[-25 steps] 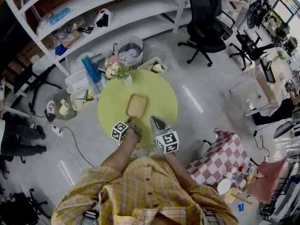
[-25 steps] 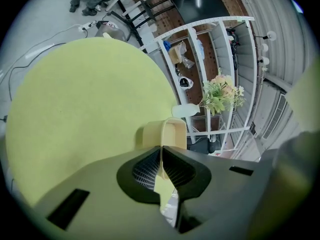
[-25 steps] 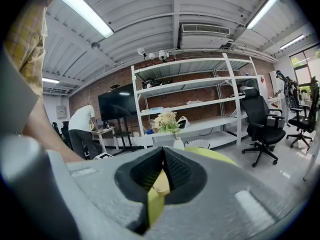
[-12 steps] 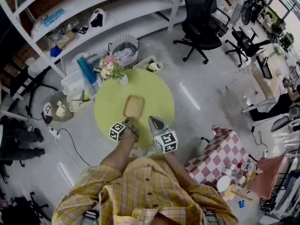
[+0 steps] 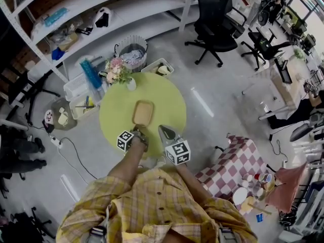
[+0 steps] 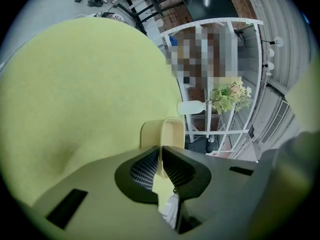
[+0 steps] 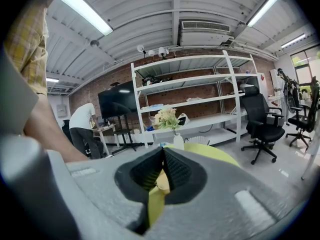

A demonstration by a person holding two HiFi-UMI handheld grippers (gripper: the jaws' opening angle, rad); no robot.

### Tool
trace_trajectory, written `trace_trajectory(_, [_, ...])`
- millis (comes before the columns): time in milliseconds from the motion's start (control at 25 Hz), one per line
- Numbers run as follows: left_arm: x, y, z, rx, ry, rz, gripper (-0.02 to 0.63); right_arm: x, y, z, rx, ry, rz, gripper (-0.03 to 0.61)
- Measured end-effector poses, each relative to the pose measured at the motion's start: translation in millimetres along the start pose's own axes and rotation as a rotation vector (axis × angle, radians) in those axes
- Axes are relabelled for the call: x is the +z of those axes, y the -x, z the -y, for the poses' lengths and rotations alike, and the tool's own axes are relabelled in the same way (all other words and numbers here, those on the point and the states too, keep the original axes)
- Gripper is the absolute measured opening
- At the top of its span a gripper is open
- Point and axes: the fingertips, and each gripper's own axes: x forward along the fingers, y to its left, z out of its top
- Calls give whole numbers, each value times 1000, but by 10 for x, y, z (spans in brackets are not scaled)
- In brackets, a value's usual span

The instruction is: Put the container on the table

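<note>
The shallow tan plastic container [image 5: 143, 112] sits flat on the round lime-green tabletop [image 5: 117, 103], so the placing looks done. The left tool [image 5: 140, 132] pinches its near rim, release not yet made. The right tool [image 5: 165, 131] is closed on nothing, just beside.

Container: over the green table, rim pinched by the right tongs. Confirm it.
Wrong side. The left tongs pinch the container rim over the green table, as the left gripper view shows; the right tongs are shut on nothing.
</note>
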Motion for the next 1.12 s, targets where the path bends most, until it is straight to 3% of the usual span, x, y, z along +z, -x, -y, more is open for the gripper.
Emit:
trace_trajectory(280, [-93,-35,-39,-28,19,-9,20,-38,86,59,-6,-6,2,-2])
trace_trajectory(680, [-12,45,-84,26,-27,-7,57,-2,39,-19,4,1,-1,-2])
trace_trajectory(1120, [4,224,79,-40,-53,-6,57,9,35,-110,16,-11,8,-2])
